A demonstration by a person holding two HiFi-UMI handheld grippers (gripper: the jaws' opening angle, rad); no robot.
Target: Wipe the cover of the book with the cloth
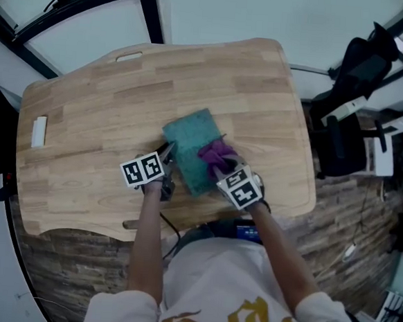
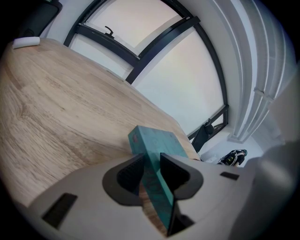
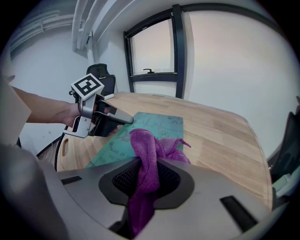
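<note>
Book pinned at one edge, cloth on its cover

The teal book lay flat near the middle of the wooden table. The left claw came in from the book's 8 o'clock side, and its jaws were shut on the book's edge, with only the thickness of the book between them. This looked meant to stop the book sliding under the rubbing. The right claw reached in from 5 o'clock, its jaws closed on a bunched purple cloth. The free end of the cloth was on the cover, towards the book's 3 o'clock side. Gripping the cloth in a wad likely gave a firm pad to push across the cover. A small white block sat well apart, at the table's 9 o'clock edge.
</note>
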